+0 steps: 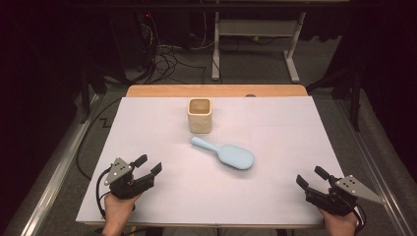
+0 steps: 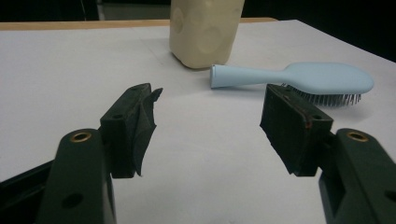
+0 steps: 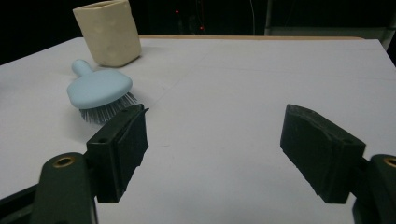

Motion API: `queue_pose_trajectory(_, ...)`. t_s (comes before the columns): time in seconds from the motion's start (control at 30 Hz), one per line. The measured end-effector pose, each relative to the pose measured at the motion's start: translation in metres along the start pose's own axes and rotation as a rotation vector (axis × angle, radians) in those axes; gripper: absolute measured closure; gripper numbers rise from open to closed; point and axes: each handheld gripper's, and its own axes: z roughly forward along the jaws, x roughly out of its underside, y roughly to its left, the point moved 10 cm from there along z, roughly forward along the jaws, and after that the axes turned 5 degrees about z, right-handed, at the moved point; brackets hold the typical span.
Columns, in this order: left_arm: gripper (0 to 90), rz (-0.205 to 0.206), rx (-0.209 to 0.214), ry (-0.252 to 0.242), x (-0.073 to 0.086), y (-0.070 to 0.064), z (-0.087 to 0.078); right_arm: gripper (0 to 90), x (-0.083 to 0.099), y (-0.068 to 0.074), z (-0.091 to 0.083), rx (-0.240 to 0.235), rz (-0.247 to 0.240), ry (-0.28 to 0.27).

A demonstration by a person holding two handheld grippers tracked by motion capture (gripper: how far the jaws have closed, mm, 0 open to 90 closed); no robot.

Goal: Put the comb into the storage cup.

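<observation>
A light blue hairbrush [image 1: 226, 154] lies bristles down in the middle of the white table cover, its handle toward a cream square cup [image 1: 199, 115] standing upright just behind it. My left gripper [image 1: 148, 164] rests open at the near left, aimed toward the brush [image 2: 299, 79] and cup [image 2: 205, 30], with nothing between its jaws [image 2: 210, 114]. My right gripper [image 1: 312, 176] sits open at the near right, also holding nothing [image 3: 215, 135]. In the right gripper view the brush [image 3: 99, 91] and cup [image 3: 109, 30] lie far left.
A white sheet [image 1: 147, 128] covers the wooden table [image 1: 216, 90], whose far edge shows bare. Beyond it stand a white desk frame [image 1: 255, 44] and loose cables [image 1: 167, 59] on the floor. A person's hands [image 1: 115, 211] hold both grippers at the near edge.
</observation>
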Motion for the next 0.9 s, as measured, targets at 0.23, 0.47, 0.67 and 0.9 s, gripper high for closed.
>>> queue_pose_trajectory(0.23, 35.9, 0.003, 0.010, -0.002, -0.003, -0.003, 0.005, 23.8, 0.000, 0.000, 0.001, 0.000, 0.003, 0.002)
queue_pose_trajectory(0.47, 36.2, 0.013, 0.016, 0.005, -0.005, -0.006, 0.009, 23.9, 0.000, 0.000, 0.000, -0.004, 0.001, 0.001)
queue_pose_trajectory(0.67, 36.5, 0.022, 0.025, 0.013, -0.008, -0.009, 0.013, 24.0, 0.000, 0.001, 0.001, -0.007, -0.001, 0.003)
queue_pose_trajectory(0.9, 36.9, 0.029, 0.034, 0.021, -0.010, -0.012, 0.019, 24.0, 0.000, 0.001, 0.001, -0.012, 0.000, 0.004)
